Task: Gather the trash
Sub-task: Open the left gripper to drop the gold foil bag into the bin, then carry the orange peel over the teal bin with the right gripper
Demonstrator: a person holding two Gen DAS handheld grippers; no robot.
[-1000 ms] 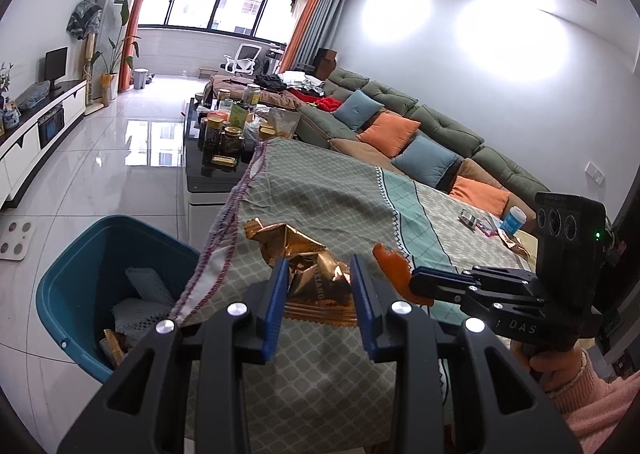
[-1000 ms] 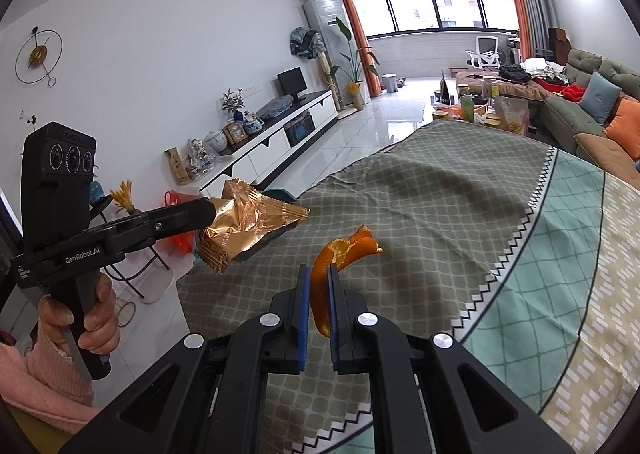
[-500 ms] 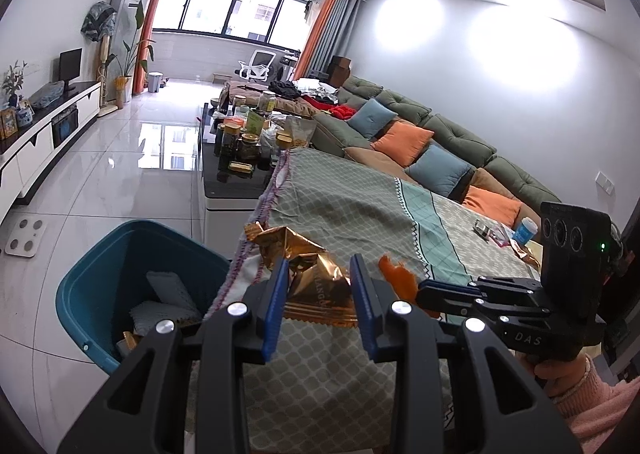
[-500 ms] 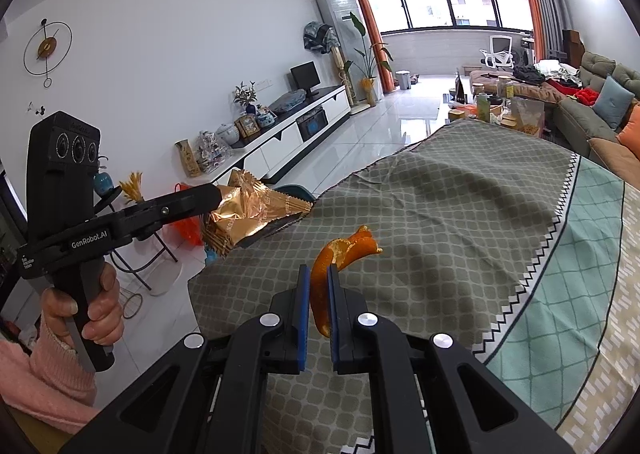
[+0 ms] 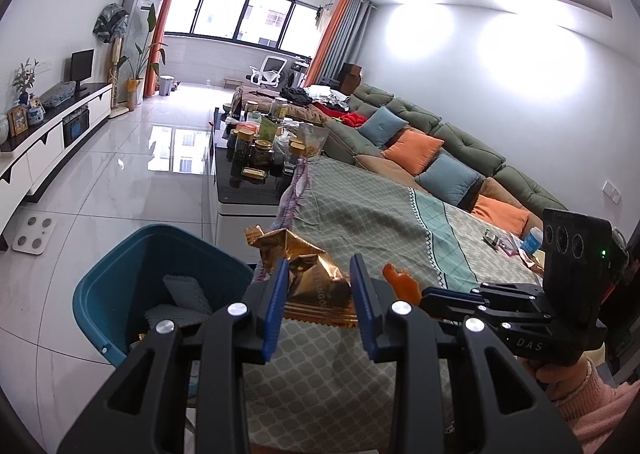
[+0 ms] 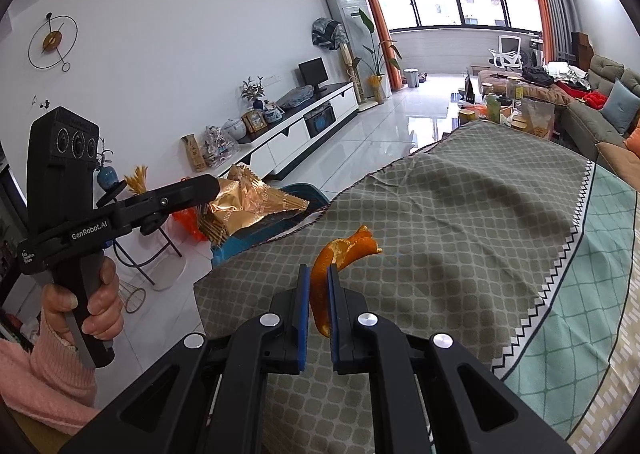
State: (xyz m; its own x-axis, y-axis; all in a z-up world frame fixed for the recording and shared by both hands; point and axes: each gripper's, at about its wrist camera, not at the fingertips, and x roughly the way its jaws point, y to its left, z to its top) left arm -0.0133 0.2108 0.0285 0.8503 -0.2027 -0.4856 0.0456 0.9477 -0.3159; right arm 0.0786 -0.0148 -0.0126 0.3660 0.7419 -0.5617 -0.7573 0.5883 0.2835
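Two pieces of trash are held: a gold wrapper [image 5: 316, 286] clamped in the left gripper's [image 5: 320, 278] fingers, orange peel [image 6: 340, 258] in the right gripper's [image 6: 319, 286], with a teal bin [image 5: 116, 286] at nine o'clock.

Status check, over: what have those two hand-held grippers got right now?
Left hand-held gripper shut on gold snack wrapper. Right hand-held gripper shut on orange peel. Teal bin beside table, path clear.

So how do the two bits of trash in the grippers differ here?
The gold wrapper is shiny crinkled foil; the orange peel is a matt curled strip. The wrapper fills the left gripper wide; the peel sits in the nearly closed right gripper. Both are held above the tablecloth.
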